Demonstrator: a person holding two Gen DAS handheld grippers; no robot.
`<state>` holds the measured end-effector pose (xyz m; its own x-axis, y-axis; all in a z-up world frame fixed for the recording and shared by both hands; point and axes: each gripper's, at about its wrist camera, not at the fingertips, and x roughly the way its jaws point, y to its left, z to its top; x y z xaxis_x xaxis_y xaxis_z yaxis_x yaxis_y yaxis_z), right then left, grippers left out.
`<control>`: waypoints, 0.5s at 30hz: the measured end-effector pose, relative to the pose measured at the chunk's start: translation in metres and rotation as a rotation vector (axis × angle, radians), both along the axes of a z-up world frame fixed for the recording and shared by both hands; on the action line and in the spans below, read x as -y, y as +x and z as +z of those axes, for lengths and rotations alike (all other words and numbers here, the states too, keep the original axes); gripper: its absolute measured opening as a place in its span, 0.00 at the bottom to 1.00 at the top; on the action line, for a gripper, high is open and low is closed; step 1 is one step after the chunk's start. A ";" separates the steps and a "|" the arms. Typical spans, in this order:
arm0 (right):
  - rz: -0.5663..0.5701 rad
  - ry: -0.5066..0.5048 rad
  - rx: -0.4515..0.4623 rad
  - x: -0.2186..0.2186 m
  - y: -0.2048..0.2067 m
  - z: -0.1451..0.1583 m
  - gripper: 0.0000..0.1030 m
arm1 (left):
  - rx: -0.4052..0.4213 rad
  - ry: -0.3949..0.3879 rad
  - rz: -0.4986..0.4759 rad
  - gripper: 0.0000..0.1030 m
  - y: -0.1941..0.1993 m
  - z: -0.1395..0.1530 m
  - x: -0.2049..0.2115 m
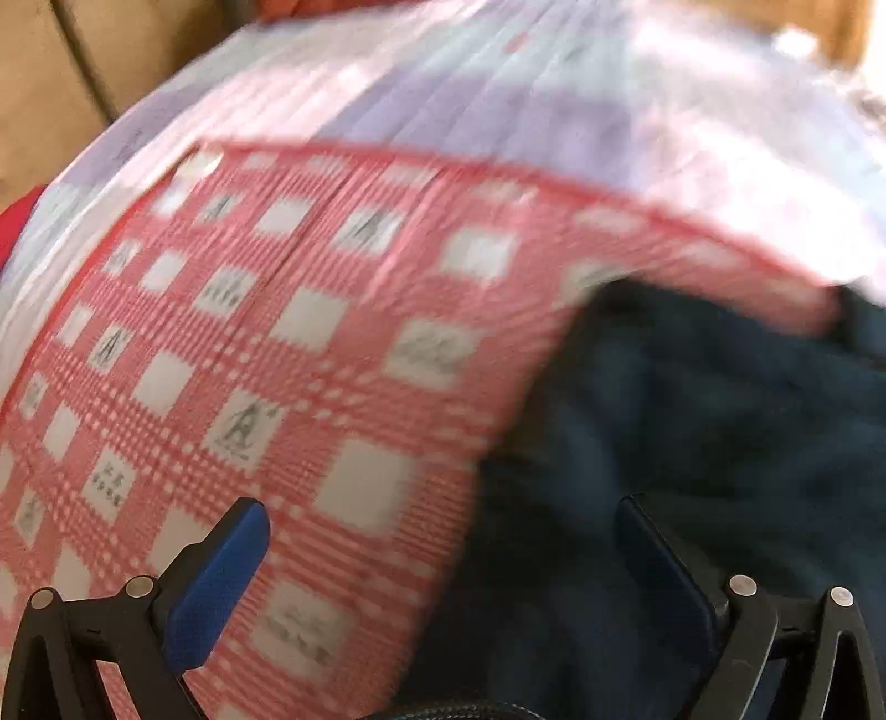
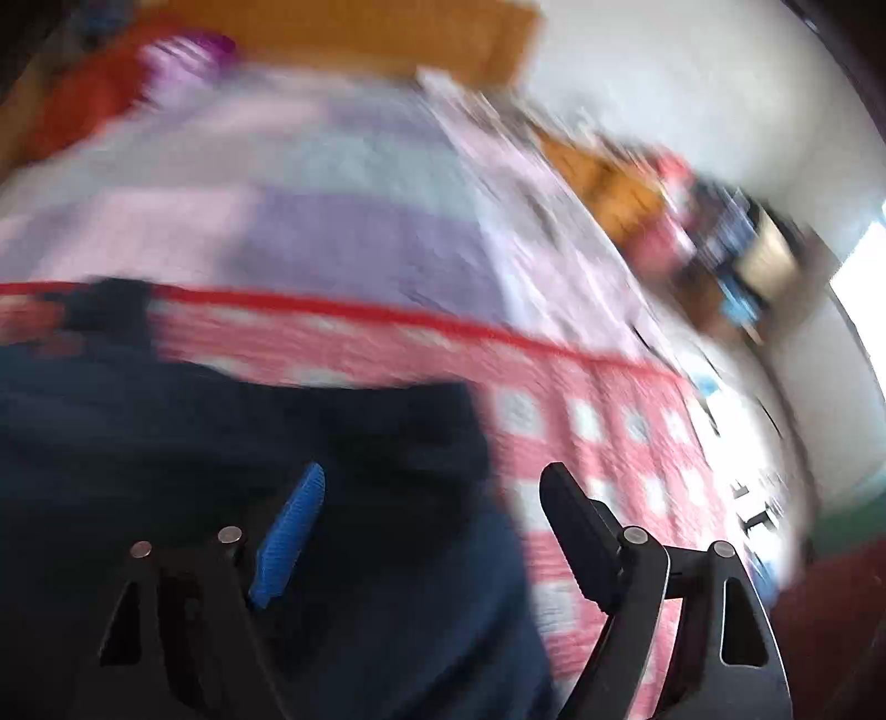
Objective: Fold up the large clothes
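Both views motion-blurred. Dark navy garment (image 1: 692,432) lies on a red-and-white checked cloth (image 1: 249,360), which covers part of a pastel pink/lilac/pale-blue blanket (image 1: 498,94).

Left wrist view: left gripper (image 1: 443,515) has jaws spread wide, nothing pinched. The blue-padded finger on the picture's left sits over the checked cloth, the other finger over the navy garment. The garment's edge runs between the two fingers, so fabric is under the gap but the pads aren't pressing it. Garment fills the lower right of this view, its upper edge just below the cloth's red border.

Right wrist view: right gripper (image 2: 432,487) also has jaws spread, nothing clamped. Blue ribbed pad (image 2: 288,537) on the picture's left is over the navy garment (image 2: 194,443); the black finger on the right is over the checked cloth (image 2: 609,421). Garment's right edge falls between the fingers. Whether either pad touches fabric, cannot tell through the blur.

Blurred orange wooden furniture (image 2: 354,33) beyond the blanket (image 2: 332,183).
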<state>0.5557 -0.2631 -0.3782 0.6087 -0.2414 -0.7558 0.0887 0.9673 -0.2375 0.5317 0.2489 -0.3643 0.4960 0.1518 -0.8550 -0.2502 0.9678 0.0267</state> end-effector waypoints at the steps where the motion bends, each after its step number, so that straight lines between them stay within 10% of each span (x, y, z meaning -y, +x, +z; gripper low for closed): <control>1: 0.067 0.023 0.021 -0.019 -0.013 0.006 0.82 | 0.049 -0.014 -0.057 0.99 -0.021 0.011 0.018; 8: 0.531 0.076 -0.014 -0.174 -0.135 -0.014 0.82 | 0.092 -0.045 -0.336 0.99 -0.108 0.003 0.123; 15: 0.258 0.040 -0.013 -0.041 -0.130 -0.033 0.83 | 0.101 0.035 -0.253 1.00 -0.111 -0.027 0.056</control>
<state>0.4254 -0.2219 -0.4117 0.6362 -0.0493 -0.7700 -0.1652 0.9661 -0.1983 0.4204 0.1928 -0.3910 0.6040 0.0414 -0.7959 -0.0041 0.9988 0.0488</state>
